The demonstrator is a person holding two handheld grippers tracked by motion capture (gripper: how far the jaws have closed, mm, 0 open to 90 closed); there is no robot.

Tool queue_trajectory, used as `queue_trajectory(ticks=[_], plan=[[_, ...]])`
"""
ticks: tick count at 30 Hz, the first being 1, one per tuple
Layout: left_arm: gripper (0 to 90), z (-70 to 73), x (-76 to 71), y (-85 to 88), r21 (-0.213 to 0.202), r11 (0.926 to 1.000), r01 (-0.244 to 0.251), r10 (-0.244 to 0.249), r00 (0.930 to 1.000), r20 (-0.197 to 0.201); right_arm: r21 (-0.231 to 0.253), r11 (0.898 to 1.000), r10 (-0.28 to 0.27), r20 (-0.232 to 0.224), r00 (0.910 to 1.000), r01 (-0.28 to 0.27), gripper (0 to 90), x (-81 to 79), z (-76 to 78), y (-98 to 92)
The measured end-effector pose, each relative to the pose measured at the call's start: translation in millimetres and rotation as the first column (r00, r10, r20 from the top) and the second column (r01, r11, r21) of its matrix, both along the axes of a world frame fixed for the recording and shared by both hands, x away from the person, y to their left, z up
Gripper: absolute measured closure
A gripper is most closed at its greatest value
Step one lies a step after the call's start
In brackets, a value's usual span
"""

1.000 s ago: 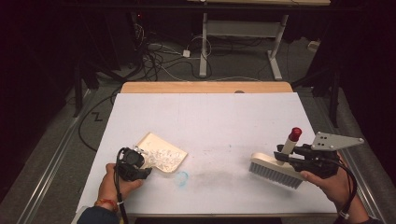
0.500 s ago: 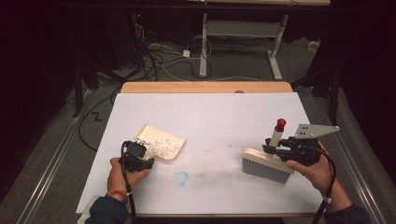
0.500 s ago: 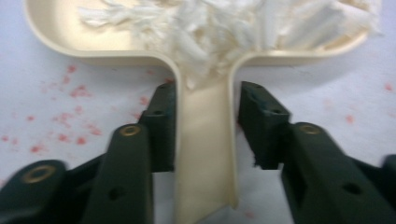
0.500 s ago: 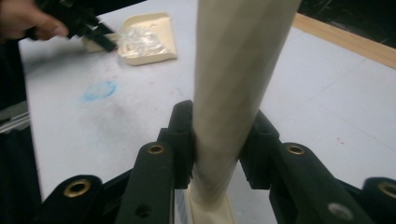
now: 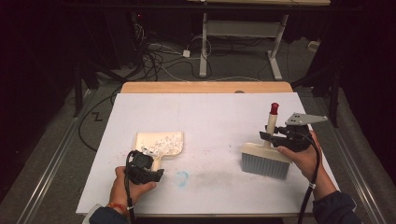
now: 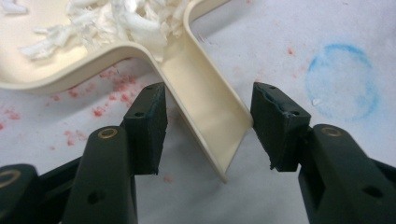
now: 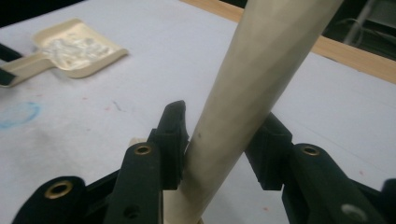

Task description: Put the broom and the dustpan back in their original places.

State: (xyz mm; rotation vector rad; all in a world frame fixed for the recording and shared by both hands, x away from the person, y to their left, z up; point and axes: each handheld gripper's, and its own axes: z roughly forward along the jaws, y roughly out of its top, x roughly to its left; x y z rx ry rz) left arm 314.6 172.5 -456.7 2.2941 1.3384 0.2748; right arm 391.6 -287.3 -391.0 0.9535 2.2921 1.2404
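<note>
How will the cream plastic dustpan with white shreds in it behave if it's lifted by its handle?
The cream plastic dustpan looks rigid, so probably no flex. Its shallow tray holds loose white shreds; tilting would likely spill them. The smooth channel handle may slip between the left gripper pads.

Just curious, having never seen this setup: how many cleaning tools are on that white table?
2. A cream dustpan holding white scraps lies at the left by the left gripper; a brush with a red-tipped handle stands at the right, between the right gripper's jaws.
</note>
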Motion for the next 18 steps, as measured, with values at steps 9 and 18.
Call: queue_trajectory(ticks=[9,18], plan=[[27.1,11.7,-12.2,10.4,0.01,0.9987,0.05,-0.05,0.9755,0.214,-0.062,0.993,-0.104,0.018,0.9945,0.105,56.9,17.9,-4.4,4.9],[18.8,3.7,-25.9,30.3,-0.006,0.9941,0.108,-0.097,0.9126,0.397,-0.079,0.974,-0.207,0.067,0.976,0.212,50.2,36.0,-9.3,16.4]])
